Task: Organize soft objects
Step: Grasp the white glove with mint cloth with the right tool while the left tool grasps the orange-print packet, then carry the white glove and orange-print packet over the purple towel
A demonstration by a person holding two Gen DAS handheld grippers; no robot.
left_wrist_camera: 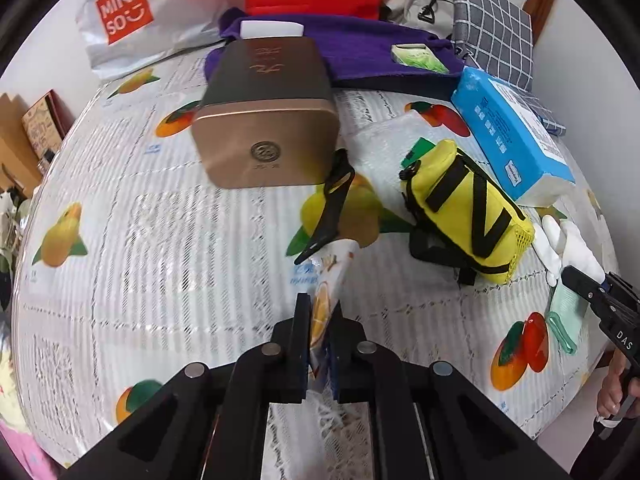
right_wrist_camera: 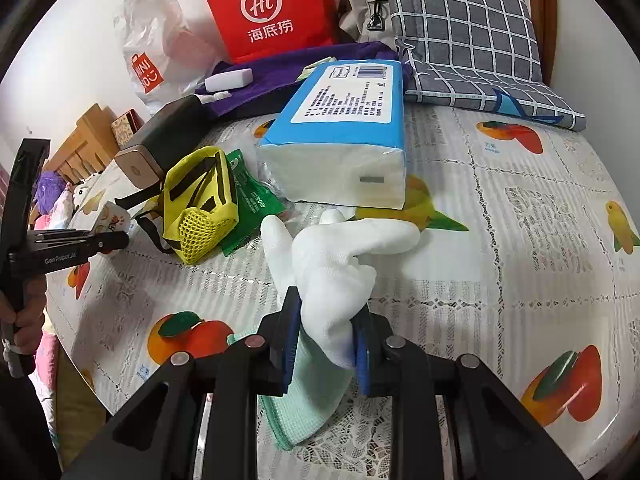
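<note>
White glove (right_wrist_camera: 336,264) sits pinched at its cuff between the right gripper's (right_wrist_camera: 326,340) fingers, above a mint cloth (right_wrist_camera: 304,400) on the counter (right_wrist_camera: 500,280). Left gripper (left_wrist_camera: 322,336) clamps an orange-printed packet (left_wrist_camera: 324,280).

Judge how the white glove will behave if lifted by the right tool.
The white glove is probably floppy: it bunches between the right tool pads and its fingers sag. Its thin knit suggests it is light. It may drag across the green cloth beneath.
</note>
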